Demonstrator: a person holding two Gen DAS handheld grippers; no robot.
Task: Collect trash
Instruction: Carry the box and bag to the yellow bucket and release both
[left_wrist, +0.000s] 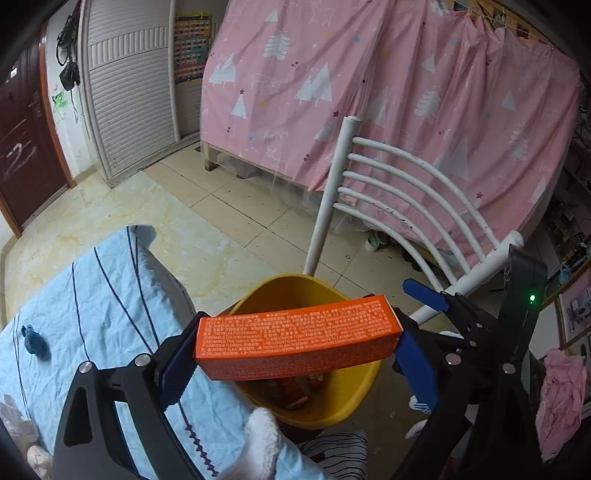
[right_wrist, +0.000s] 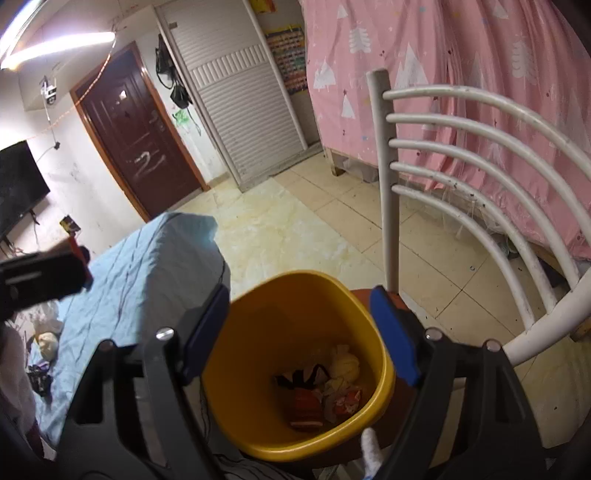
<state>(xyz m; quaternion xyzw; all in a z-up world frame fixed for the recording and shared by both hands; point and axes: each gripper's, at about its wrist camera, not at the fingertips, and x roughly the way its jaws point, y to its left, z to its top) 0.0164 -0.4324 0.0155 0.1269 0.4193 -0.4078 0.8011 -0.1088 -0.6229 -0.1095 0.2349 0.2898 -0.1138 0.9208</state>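
Left gripper (left_wrist: 295, 354) clamps orange box (left_wrist: 295, 338) above yellow bin (left_wrist: 332, 402)

My right gripper (right_wrist: 299, 332) hangs over the yellow bin (right_wrist: 258, 439), its blue pads (right_wrist: 393, 336) spread wide with nothing between them. Down in the bin lies a heap of trash (right_wrist: 325, 391): crumpled red wrappers, something dark, a pale yellowish wad. The bin sits just beside the white chair (right_wrist: 480, 173), whose curved back rails rise at the right. To the left is the table under a light blue cloth (right_wrist: 140, 280), with a few small scraps (right_wrist: 46, 343) at its far left end. My other gripper's black body (right_wrist: 40, 277) juts in from the left edge. A white-gloved fingertip (right_wrist: 371, 448) shows at the bottom.
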